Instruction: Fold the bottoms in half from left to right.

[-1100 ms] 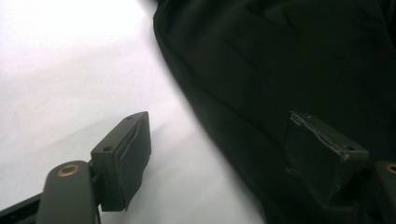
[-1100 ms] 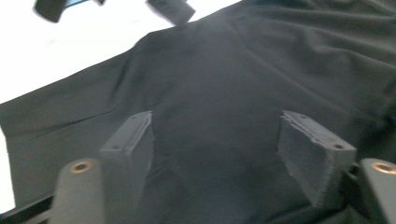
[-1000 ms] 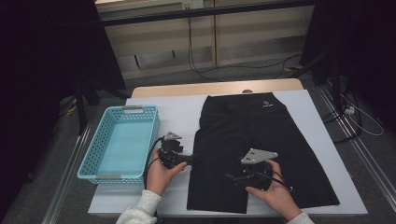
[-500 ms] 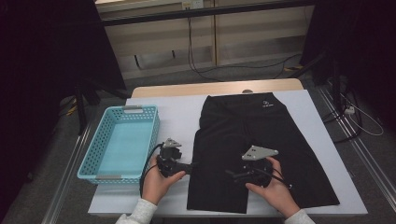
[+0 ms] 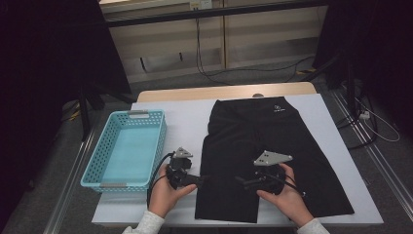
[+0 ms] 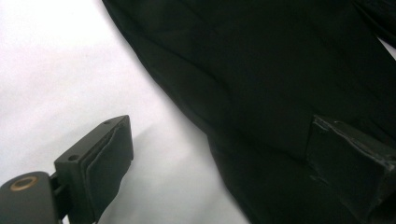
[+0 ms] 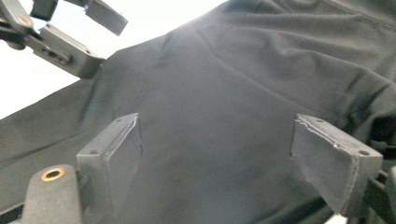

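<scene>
A black garment (image 5: 272, 141) lies flat on the white table (image 5: 185, 122), waistband at the far side. My left gripper (image 5: 202, 180) sits low at the garment's left edge. Its jaws have just been opening and stand open (image 6: 219, 140), one over bare table, the other over the black cloth (image 6: 261, 70), pressing on nothing. My right gripper (image 5: 241, 181) rests over the garment's near part. Its jaws have also just been opening and stand wide (image 7: 215, 135) over the cloth (image 7: 243, 70) without pinching it. The left gripper (image 7: 100, 42) shows at the top left of the right gripper view.
A light blue plastic basket (image 5: 129, 148) stands on the table's left side, close to my left hand. A wooden strip runs along the table's far edge. Cables and dark stands are on the floor beyond and to the right.
The left hand has slipped slightly back toward the near edge. The right hand has stayed put, and the garment lies as before.
</scene>
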`<action>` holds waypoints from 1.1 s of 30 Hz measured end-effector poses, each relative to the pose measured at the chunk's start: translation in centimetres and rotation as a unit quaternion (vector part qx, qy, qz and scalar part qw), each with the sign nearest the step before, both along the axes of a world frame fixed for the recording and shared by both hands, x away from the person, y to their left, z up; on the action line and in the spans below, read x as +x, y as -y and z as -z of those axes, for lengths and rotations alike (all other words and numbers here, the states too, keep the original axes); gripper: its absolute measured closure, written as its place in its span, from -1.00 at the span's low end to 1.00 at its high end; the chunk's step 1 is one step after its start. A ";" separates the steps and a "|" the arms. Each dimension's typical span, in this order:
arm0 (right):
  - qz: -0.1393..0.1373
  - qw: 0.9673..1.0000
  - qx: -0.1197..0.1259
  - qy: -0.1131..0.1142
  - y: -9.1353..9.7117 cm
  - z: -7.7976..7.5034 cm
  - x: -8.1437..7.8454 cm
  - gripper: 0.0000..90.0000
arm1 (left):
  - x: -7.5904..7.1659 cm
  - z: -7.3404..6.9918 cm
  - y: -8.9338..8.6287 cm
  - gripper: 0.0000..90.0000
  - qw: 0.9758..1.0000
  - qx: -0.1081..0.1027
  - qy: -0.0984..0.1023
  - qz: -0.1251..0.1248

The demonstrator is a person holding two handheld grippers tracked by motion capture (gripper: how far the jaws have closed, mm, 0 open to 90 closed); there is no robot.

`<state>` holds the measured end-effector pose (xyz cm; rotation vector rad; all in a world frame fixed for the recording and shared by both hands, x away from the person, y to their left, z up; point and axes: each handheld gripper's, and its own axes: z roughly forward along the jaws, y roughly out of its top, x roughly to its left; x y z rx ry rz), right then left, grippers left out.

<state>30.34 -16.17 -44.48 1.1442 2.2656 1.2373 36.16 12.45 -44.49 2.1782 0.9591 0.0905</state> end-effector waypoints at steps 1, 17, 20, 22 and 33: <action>-0.001 1.000 -0.003 0.001 -0.1 0.0 0.0 -0.64 | 0.0 0.0 0.0 -0.82 1.000 -0.002 0.000 0.002; 0.001 1.000 0.003 0.002 0.3 -0.1 -0.1 -0.65 | -0.4 0.5 0.0 -0.64 0.999 0.035 0.021 -0.004; 0.004 1.000 0.003 -0.001 0.5 0.0 -0.1 -0.65 | -0.7 0.6 0.2 -0.64 0.999 0.041 0.028 -0.001; 0.004 1.000 0.004 0.001 0.5 -0.1 -0.2 -0.65 | -0.9 0.7 0.4 -0.64 0.999 0.034 0.027 -0.005; 0.005 1.000 0.003 0.002 0.3 0.0 -0.2 -0.66 | -1.6 0.6 0.8 -0.22 0.998 0.044 0.041 -0.007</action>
